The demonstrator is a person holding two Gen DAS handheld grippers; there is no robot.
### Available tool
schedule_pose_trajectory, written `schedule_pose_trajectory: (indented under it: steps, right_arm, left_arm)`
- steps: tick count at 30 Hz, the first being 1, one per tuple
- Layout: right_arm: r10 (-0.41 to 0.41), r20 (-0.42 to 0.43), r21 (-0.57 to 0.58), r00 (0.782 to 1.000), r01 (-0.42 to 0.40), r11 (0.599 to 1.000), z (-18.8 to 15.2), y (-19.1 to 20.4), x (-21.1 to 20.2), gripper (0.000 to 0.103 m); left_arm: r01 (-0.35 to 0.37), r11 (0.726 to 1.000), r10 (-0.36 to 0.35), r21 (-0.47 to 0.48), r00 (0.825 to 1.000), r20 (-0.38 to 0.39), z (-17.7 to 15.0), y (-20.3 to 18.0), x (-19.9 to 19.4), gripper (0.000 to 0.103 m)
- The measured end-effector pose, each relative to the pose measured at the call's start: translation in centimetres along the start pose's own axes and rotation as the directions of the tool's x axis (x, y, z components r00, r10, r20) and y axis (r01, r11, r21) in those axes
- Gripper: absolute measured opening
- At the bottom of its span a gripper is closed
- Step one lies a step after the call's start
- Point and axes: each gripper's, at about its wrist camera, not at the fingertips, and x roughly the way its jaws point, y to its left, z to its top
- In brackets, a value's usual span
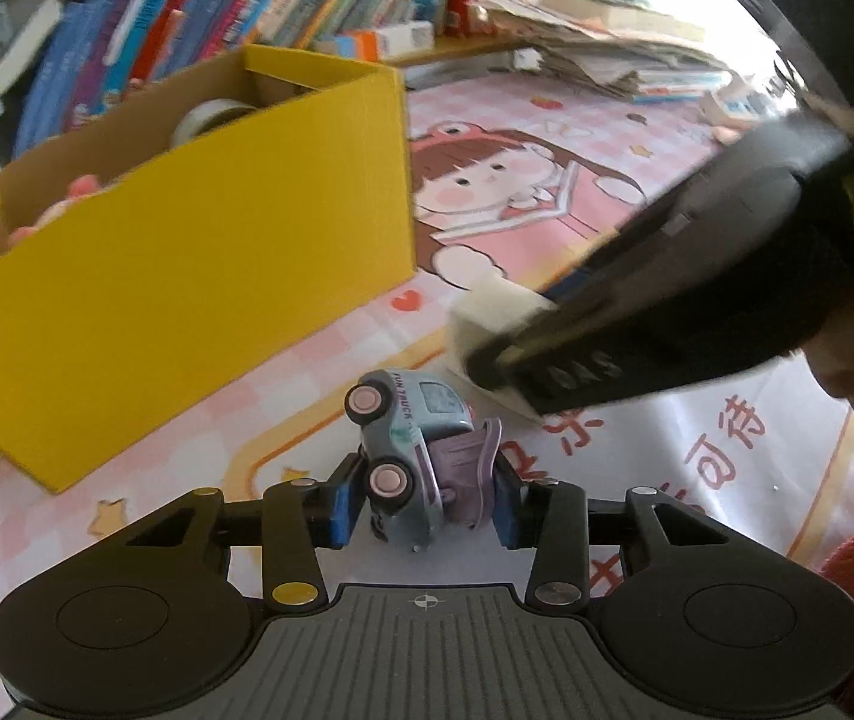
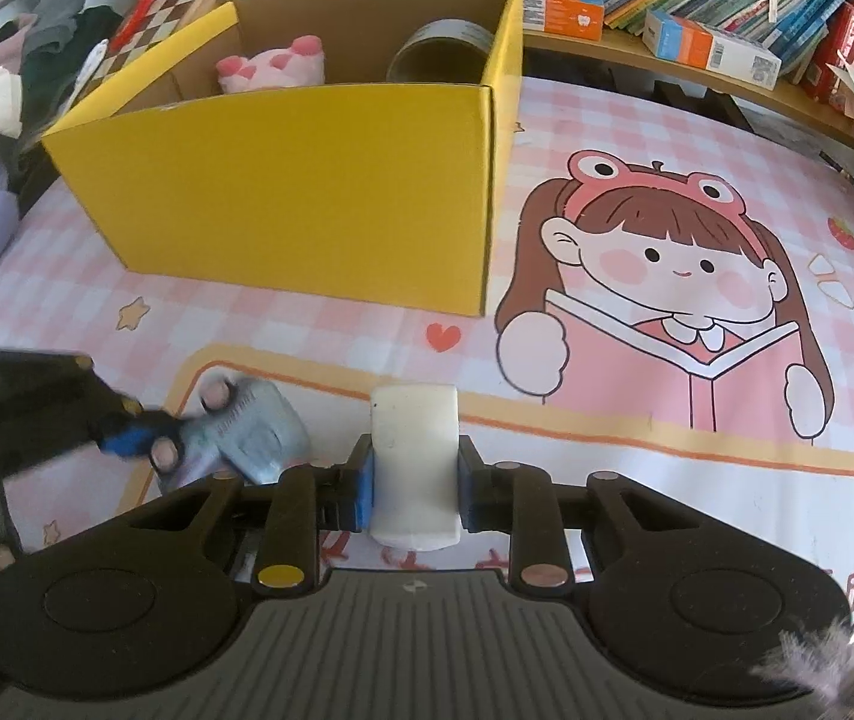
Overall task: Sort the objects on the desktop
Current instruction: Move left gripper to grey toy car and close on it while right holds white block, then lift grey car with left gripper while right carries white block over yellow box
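Two tools, toy truck (image 1: 411, 450) left, probably eraser (image 2: 414, 468) right.

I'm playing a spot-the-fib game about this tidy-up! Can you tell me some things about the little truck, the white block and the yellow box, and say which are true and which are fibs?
1. The left gripper is shut on the small pale blue toy truck with pink wheels. True.
2. The right gripper is empty. False: it is shut on the white rectangular foam block.
3. The yellow cardboard box has nothing inside. False: a pink plush toy and a roll of tape are in it.
4. The box stands on a pink checked desk mat with a cartoon girl. True.
5. The toy truck is already in the box. False: it is outside the box, in the left gripper.
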Motion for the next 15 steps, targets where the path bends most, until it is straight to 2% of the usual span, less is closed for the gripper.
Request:
schedule_pose_trajectory:
  steps: [6, 15]
  right_arm:
    - [0.014, 0.013, -0.031, 1.0, -0.013, 0.999, -0.6, 1.5, -1.0, 0.024]
    - [0.035, 0.032, -0.077, 0.999, -0.032, 0.996, -1.7, 3.7, -2.5, 0.023]
  left_arm:
    - [-0.043, 0.998, 0.044, -0.051, 0.999, 0.025, -0.9, 1.1, -2.1, 0.041]
    - [-0.07, 0.994, 0.075, -0.087, 0.996, 0.053, -2.5, 1.2, -5.0, 0.041]
